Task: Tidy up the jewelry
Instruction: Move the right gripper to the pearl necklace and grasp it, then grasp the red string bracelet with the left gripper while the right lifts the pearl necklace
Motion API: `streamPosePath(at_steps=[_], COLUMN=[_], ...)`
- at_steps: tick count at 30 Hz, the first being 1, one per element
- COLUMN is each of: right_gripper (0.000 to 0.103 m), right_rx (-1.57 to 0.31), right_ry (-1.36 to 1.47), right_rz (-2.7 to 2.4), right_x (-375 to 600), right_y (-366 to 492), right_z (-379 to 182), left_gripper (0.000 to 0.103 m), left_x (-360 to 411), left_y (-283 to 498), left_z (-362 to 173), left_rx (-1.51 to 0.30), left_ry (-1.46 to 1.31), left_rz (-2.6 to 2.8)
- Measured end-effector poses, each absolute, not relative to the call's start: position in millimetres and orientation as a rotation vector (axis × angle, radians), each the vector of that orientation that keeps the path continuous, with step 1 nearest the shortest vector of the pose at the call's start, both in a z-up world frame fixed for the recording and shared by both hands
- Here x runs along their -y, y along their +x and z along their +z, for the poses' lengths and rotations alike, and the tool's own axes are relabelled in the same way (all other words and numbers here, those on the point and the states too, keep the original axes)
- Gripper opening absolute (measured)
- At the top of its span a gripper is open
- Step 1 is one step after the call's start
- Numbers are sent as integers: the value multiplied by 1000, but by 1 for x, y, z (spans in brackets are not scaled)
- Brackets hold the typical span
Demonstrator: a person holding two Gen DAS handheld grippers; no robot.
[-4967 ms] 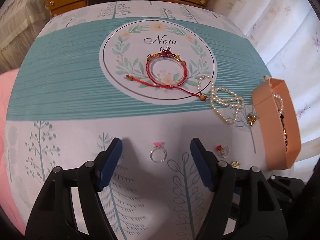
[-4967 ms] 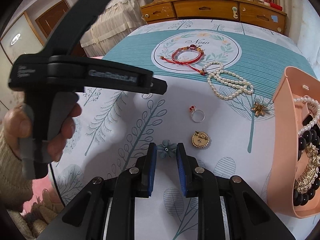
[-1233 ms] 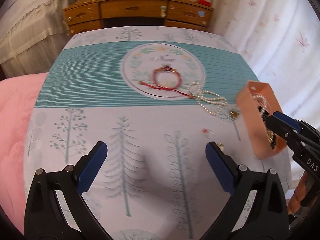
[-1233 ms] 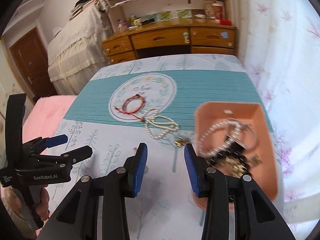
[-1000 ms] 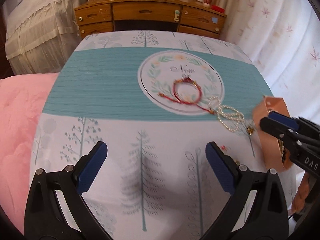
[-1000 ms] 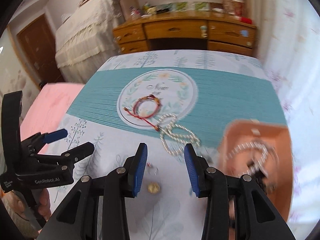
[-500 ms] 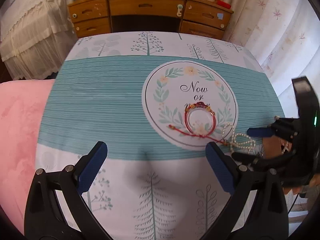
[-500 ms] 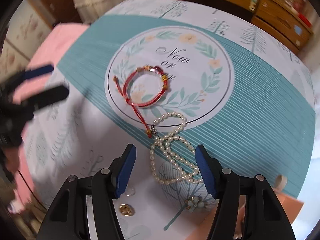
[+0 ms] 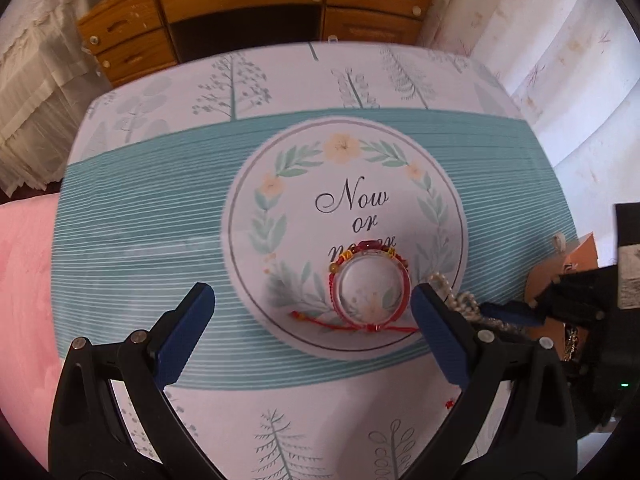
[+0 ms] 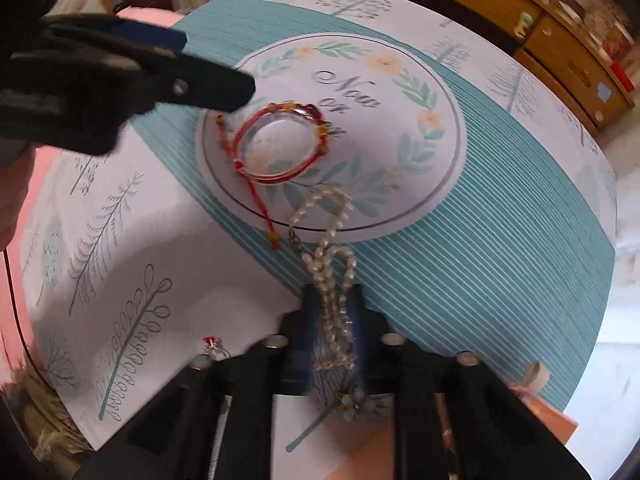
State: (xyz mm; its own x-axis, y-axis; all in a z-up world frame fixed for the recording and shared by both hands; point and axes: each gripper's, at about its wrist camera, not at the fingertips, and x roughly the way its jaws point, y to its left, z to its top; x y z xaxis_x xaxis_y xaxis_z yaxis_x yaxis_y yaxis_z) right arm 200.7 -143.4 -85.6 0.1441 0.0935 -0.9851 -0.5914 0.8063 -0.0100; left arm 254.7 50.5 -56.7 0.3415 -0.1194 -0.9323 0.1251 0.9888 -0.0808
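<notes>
A red cord bracelet [image 9: 370, 292] around a clear round disc lies on the tablecloth's white printed circle; it also shows in the right wrist view [image 10: 276, 146]. My left gripper [image 9: 312, 332] is open wide, its right pad beside the bracelet. A white pearl necklace [image 10: 328, 264] lies just below the circle. My right gripper [image 10: 331, 324] is shut on the necklace's near loops, low on the table. A few pearls [image 9: 452, 300] show past my left gripper's right finger. The left gripper also shows in the right wrist view [image 10: 160, 64], above the bracelet.
A peach jewelry box [image 9: 560, 292] stands at the table's right edge, its corner [image 10: 552, 420] by my right gripper. A flower brooch [image 10: 354, 402] and a small red-stone ring [image 10: 212, 346] lie near the right gripper. A wooden dresser [image 9: 248, 4] stands beyond the table.
My right gripper dropped onto the pearl necklace and closed on it. My left gripper moved forward and lower toward the red bracelet, still open.
</notes>
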Motion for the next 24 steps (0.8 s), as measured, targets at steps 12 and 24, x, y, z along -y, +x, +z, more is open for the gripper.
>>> streamPosePath(at_steps=[12,24], right_gripper=[4,4], right_rx=[-1306,-1161], right_ry=[-145,37], right_rz=[494,522], right_x=[191,188], right_y=[204,203], right_z=[-47,7], left_gripper=[62,51], left_x=[-41,-24], left_y=[276,281], left_z=[-94,-104], left_rx=[-1341,-1376], left_ry=[88,144], left_rz=[-179,-188])
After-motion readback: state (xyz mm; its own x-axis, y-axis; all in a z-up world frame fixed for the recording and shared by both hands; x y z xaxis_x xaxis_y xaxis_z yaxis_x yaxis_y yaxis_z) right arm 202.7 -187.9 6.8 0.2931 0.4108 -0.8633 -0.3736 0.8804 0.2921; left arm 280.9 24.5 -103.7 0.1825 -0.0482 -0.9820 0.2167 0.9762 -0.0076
